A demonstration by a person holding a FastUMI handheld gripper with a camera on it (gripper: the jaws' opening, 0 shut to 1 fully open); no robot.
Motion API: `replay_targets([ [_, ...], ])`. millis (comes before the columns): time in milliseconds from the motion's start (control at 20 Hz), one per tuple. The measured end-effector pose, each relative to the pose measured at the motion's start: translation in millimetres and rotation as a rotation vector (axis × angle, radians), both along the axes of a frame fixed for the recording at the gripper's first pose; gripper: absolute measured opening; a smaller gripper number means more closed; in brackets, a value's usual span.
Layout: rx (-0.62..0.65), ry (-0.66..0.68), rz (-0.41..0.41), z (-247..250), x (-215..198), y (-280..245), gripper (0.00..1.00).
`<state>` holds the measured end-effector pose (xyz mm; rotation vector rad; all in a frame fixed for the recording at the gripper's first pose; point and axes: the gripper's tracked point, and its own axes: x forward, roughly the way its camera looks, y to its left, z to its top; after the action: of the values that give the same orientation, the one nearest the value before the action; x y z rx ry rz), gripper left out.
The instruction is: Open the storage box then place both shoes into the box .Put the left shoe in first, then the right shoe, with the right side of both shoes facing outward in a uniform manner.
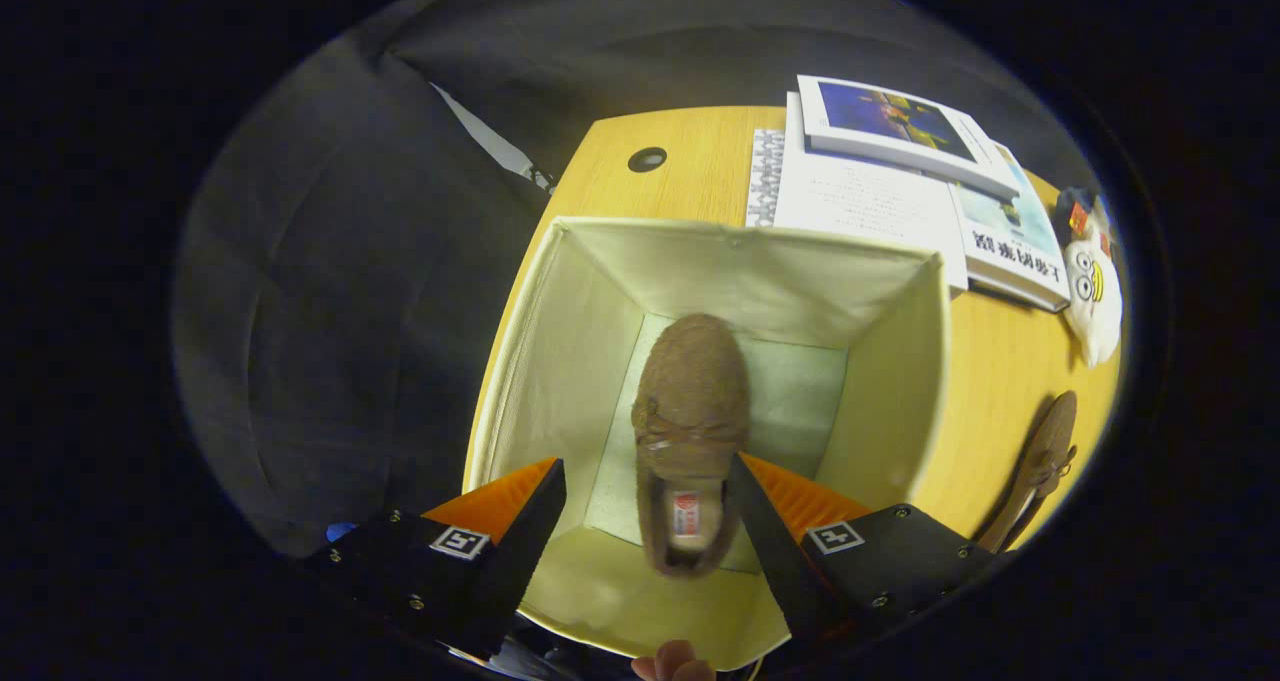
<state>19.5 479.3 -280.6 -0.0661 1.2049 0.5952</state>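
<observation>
Hand-held gripper held open, pointing down

The hand-held gripper (645,506) points down, and its two fingers are spread wide apart. One finger (520,521) is on the left and the other is on the right, with a big gap between them. The fingers press on nothing. A person's fingertips (675,664) peek in just below the gripper.

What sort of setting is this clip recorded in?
Likely a staged desk corner in a recording booth: a wooden desk with stacked books and a plush toy, dark cloth behind. The tongs hang open over a storage box holding one brown shoe.
</observation>
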Motion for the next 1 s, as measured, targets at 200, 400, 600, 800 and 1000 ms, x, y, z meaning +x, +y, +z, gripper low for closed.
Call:
replay_targets([
  [200, 0.068, -0.06, 0.038, 47, 0, -44, 0.99],
  [400, 0.087, -0.112, 0.024, 77, 6, -108, 0.99],
  [600, 0.115, -0.136, -0.003, 98, 6, -151, 0.99],
  [800, 0.142, -0.145, -0.028, 106, 4, -189, 0.99],
  [1000, 0.169, -0.17, -0.045, 110, 4, -227, 0.99],
])
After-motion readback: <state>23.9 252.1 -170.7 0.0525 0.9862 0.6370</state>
